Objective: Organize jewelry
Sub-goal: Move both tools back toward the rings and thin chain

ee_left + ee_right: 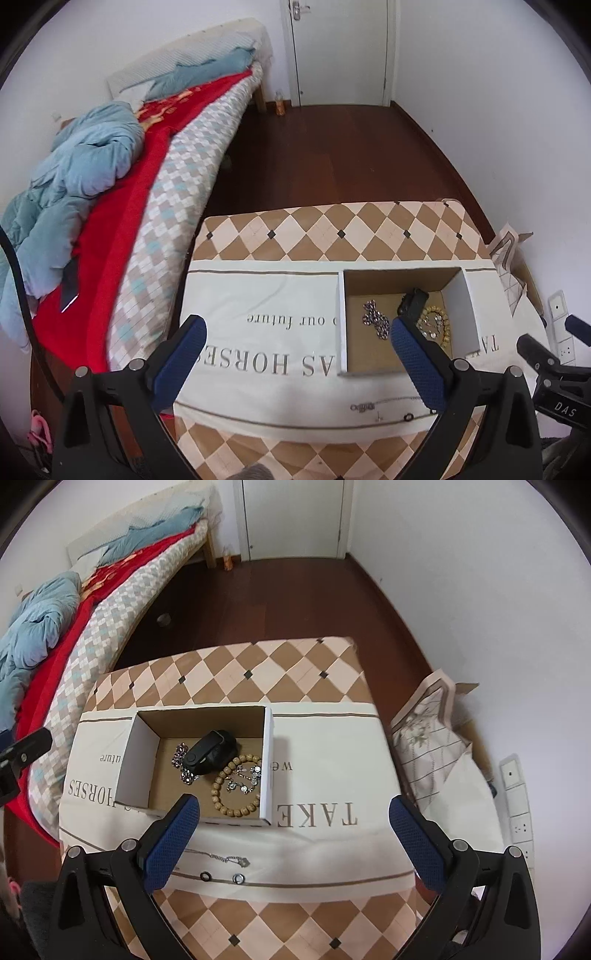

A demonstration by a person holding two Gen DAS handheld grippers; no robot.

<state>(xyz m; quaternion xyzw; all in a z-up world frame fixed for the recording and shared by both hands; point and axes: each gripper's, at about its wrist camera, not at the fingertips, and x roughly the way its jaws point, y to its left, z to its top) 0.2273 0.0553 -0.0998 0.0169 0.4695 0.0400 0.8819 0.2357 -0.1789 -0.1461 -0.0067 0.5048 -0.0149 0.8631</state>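
An open cardboard box (pixel 137 760) stands on the white cloth; it also shows in the left wrist view (pixel 466 302). Inside lie a black wristband (pixel 210 755), a wooden bead bracelet (pixel 221 794), a silver crystal bracelet (pixel 181 762) and small silver pieces (pixel 245 777). On the cloth in front of the box lie a thin silver chain (pixel 229 859), a dark ring (pixel 204 876) and a silver ring (pixel 236 878). My right gripper (pixel 295 834) is open and empty above the cloth near these. My left gripper (pixel 297 354) is open and empty, left of the box.
The small table has a checkered cover (pixel 258 668). A bed with a red blanket (pixel 122 221) stands to the left. Folded cloth and cardboard (pixel 432 738) lean at the right wall beside a power strip (pixel 517 797). Dark wood floor (pixel 332 147) lies beyond.
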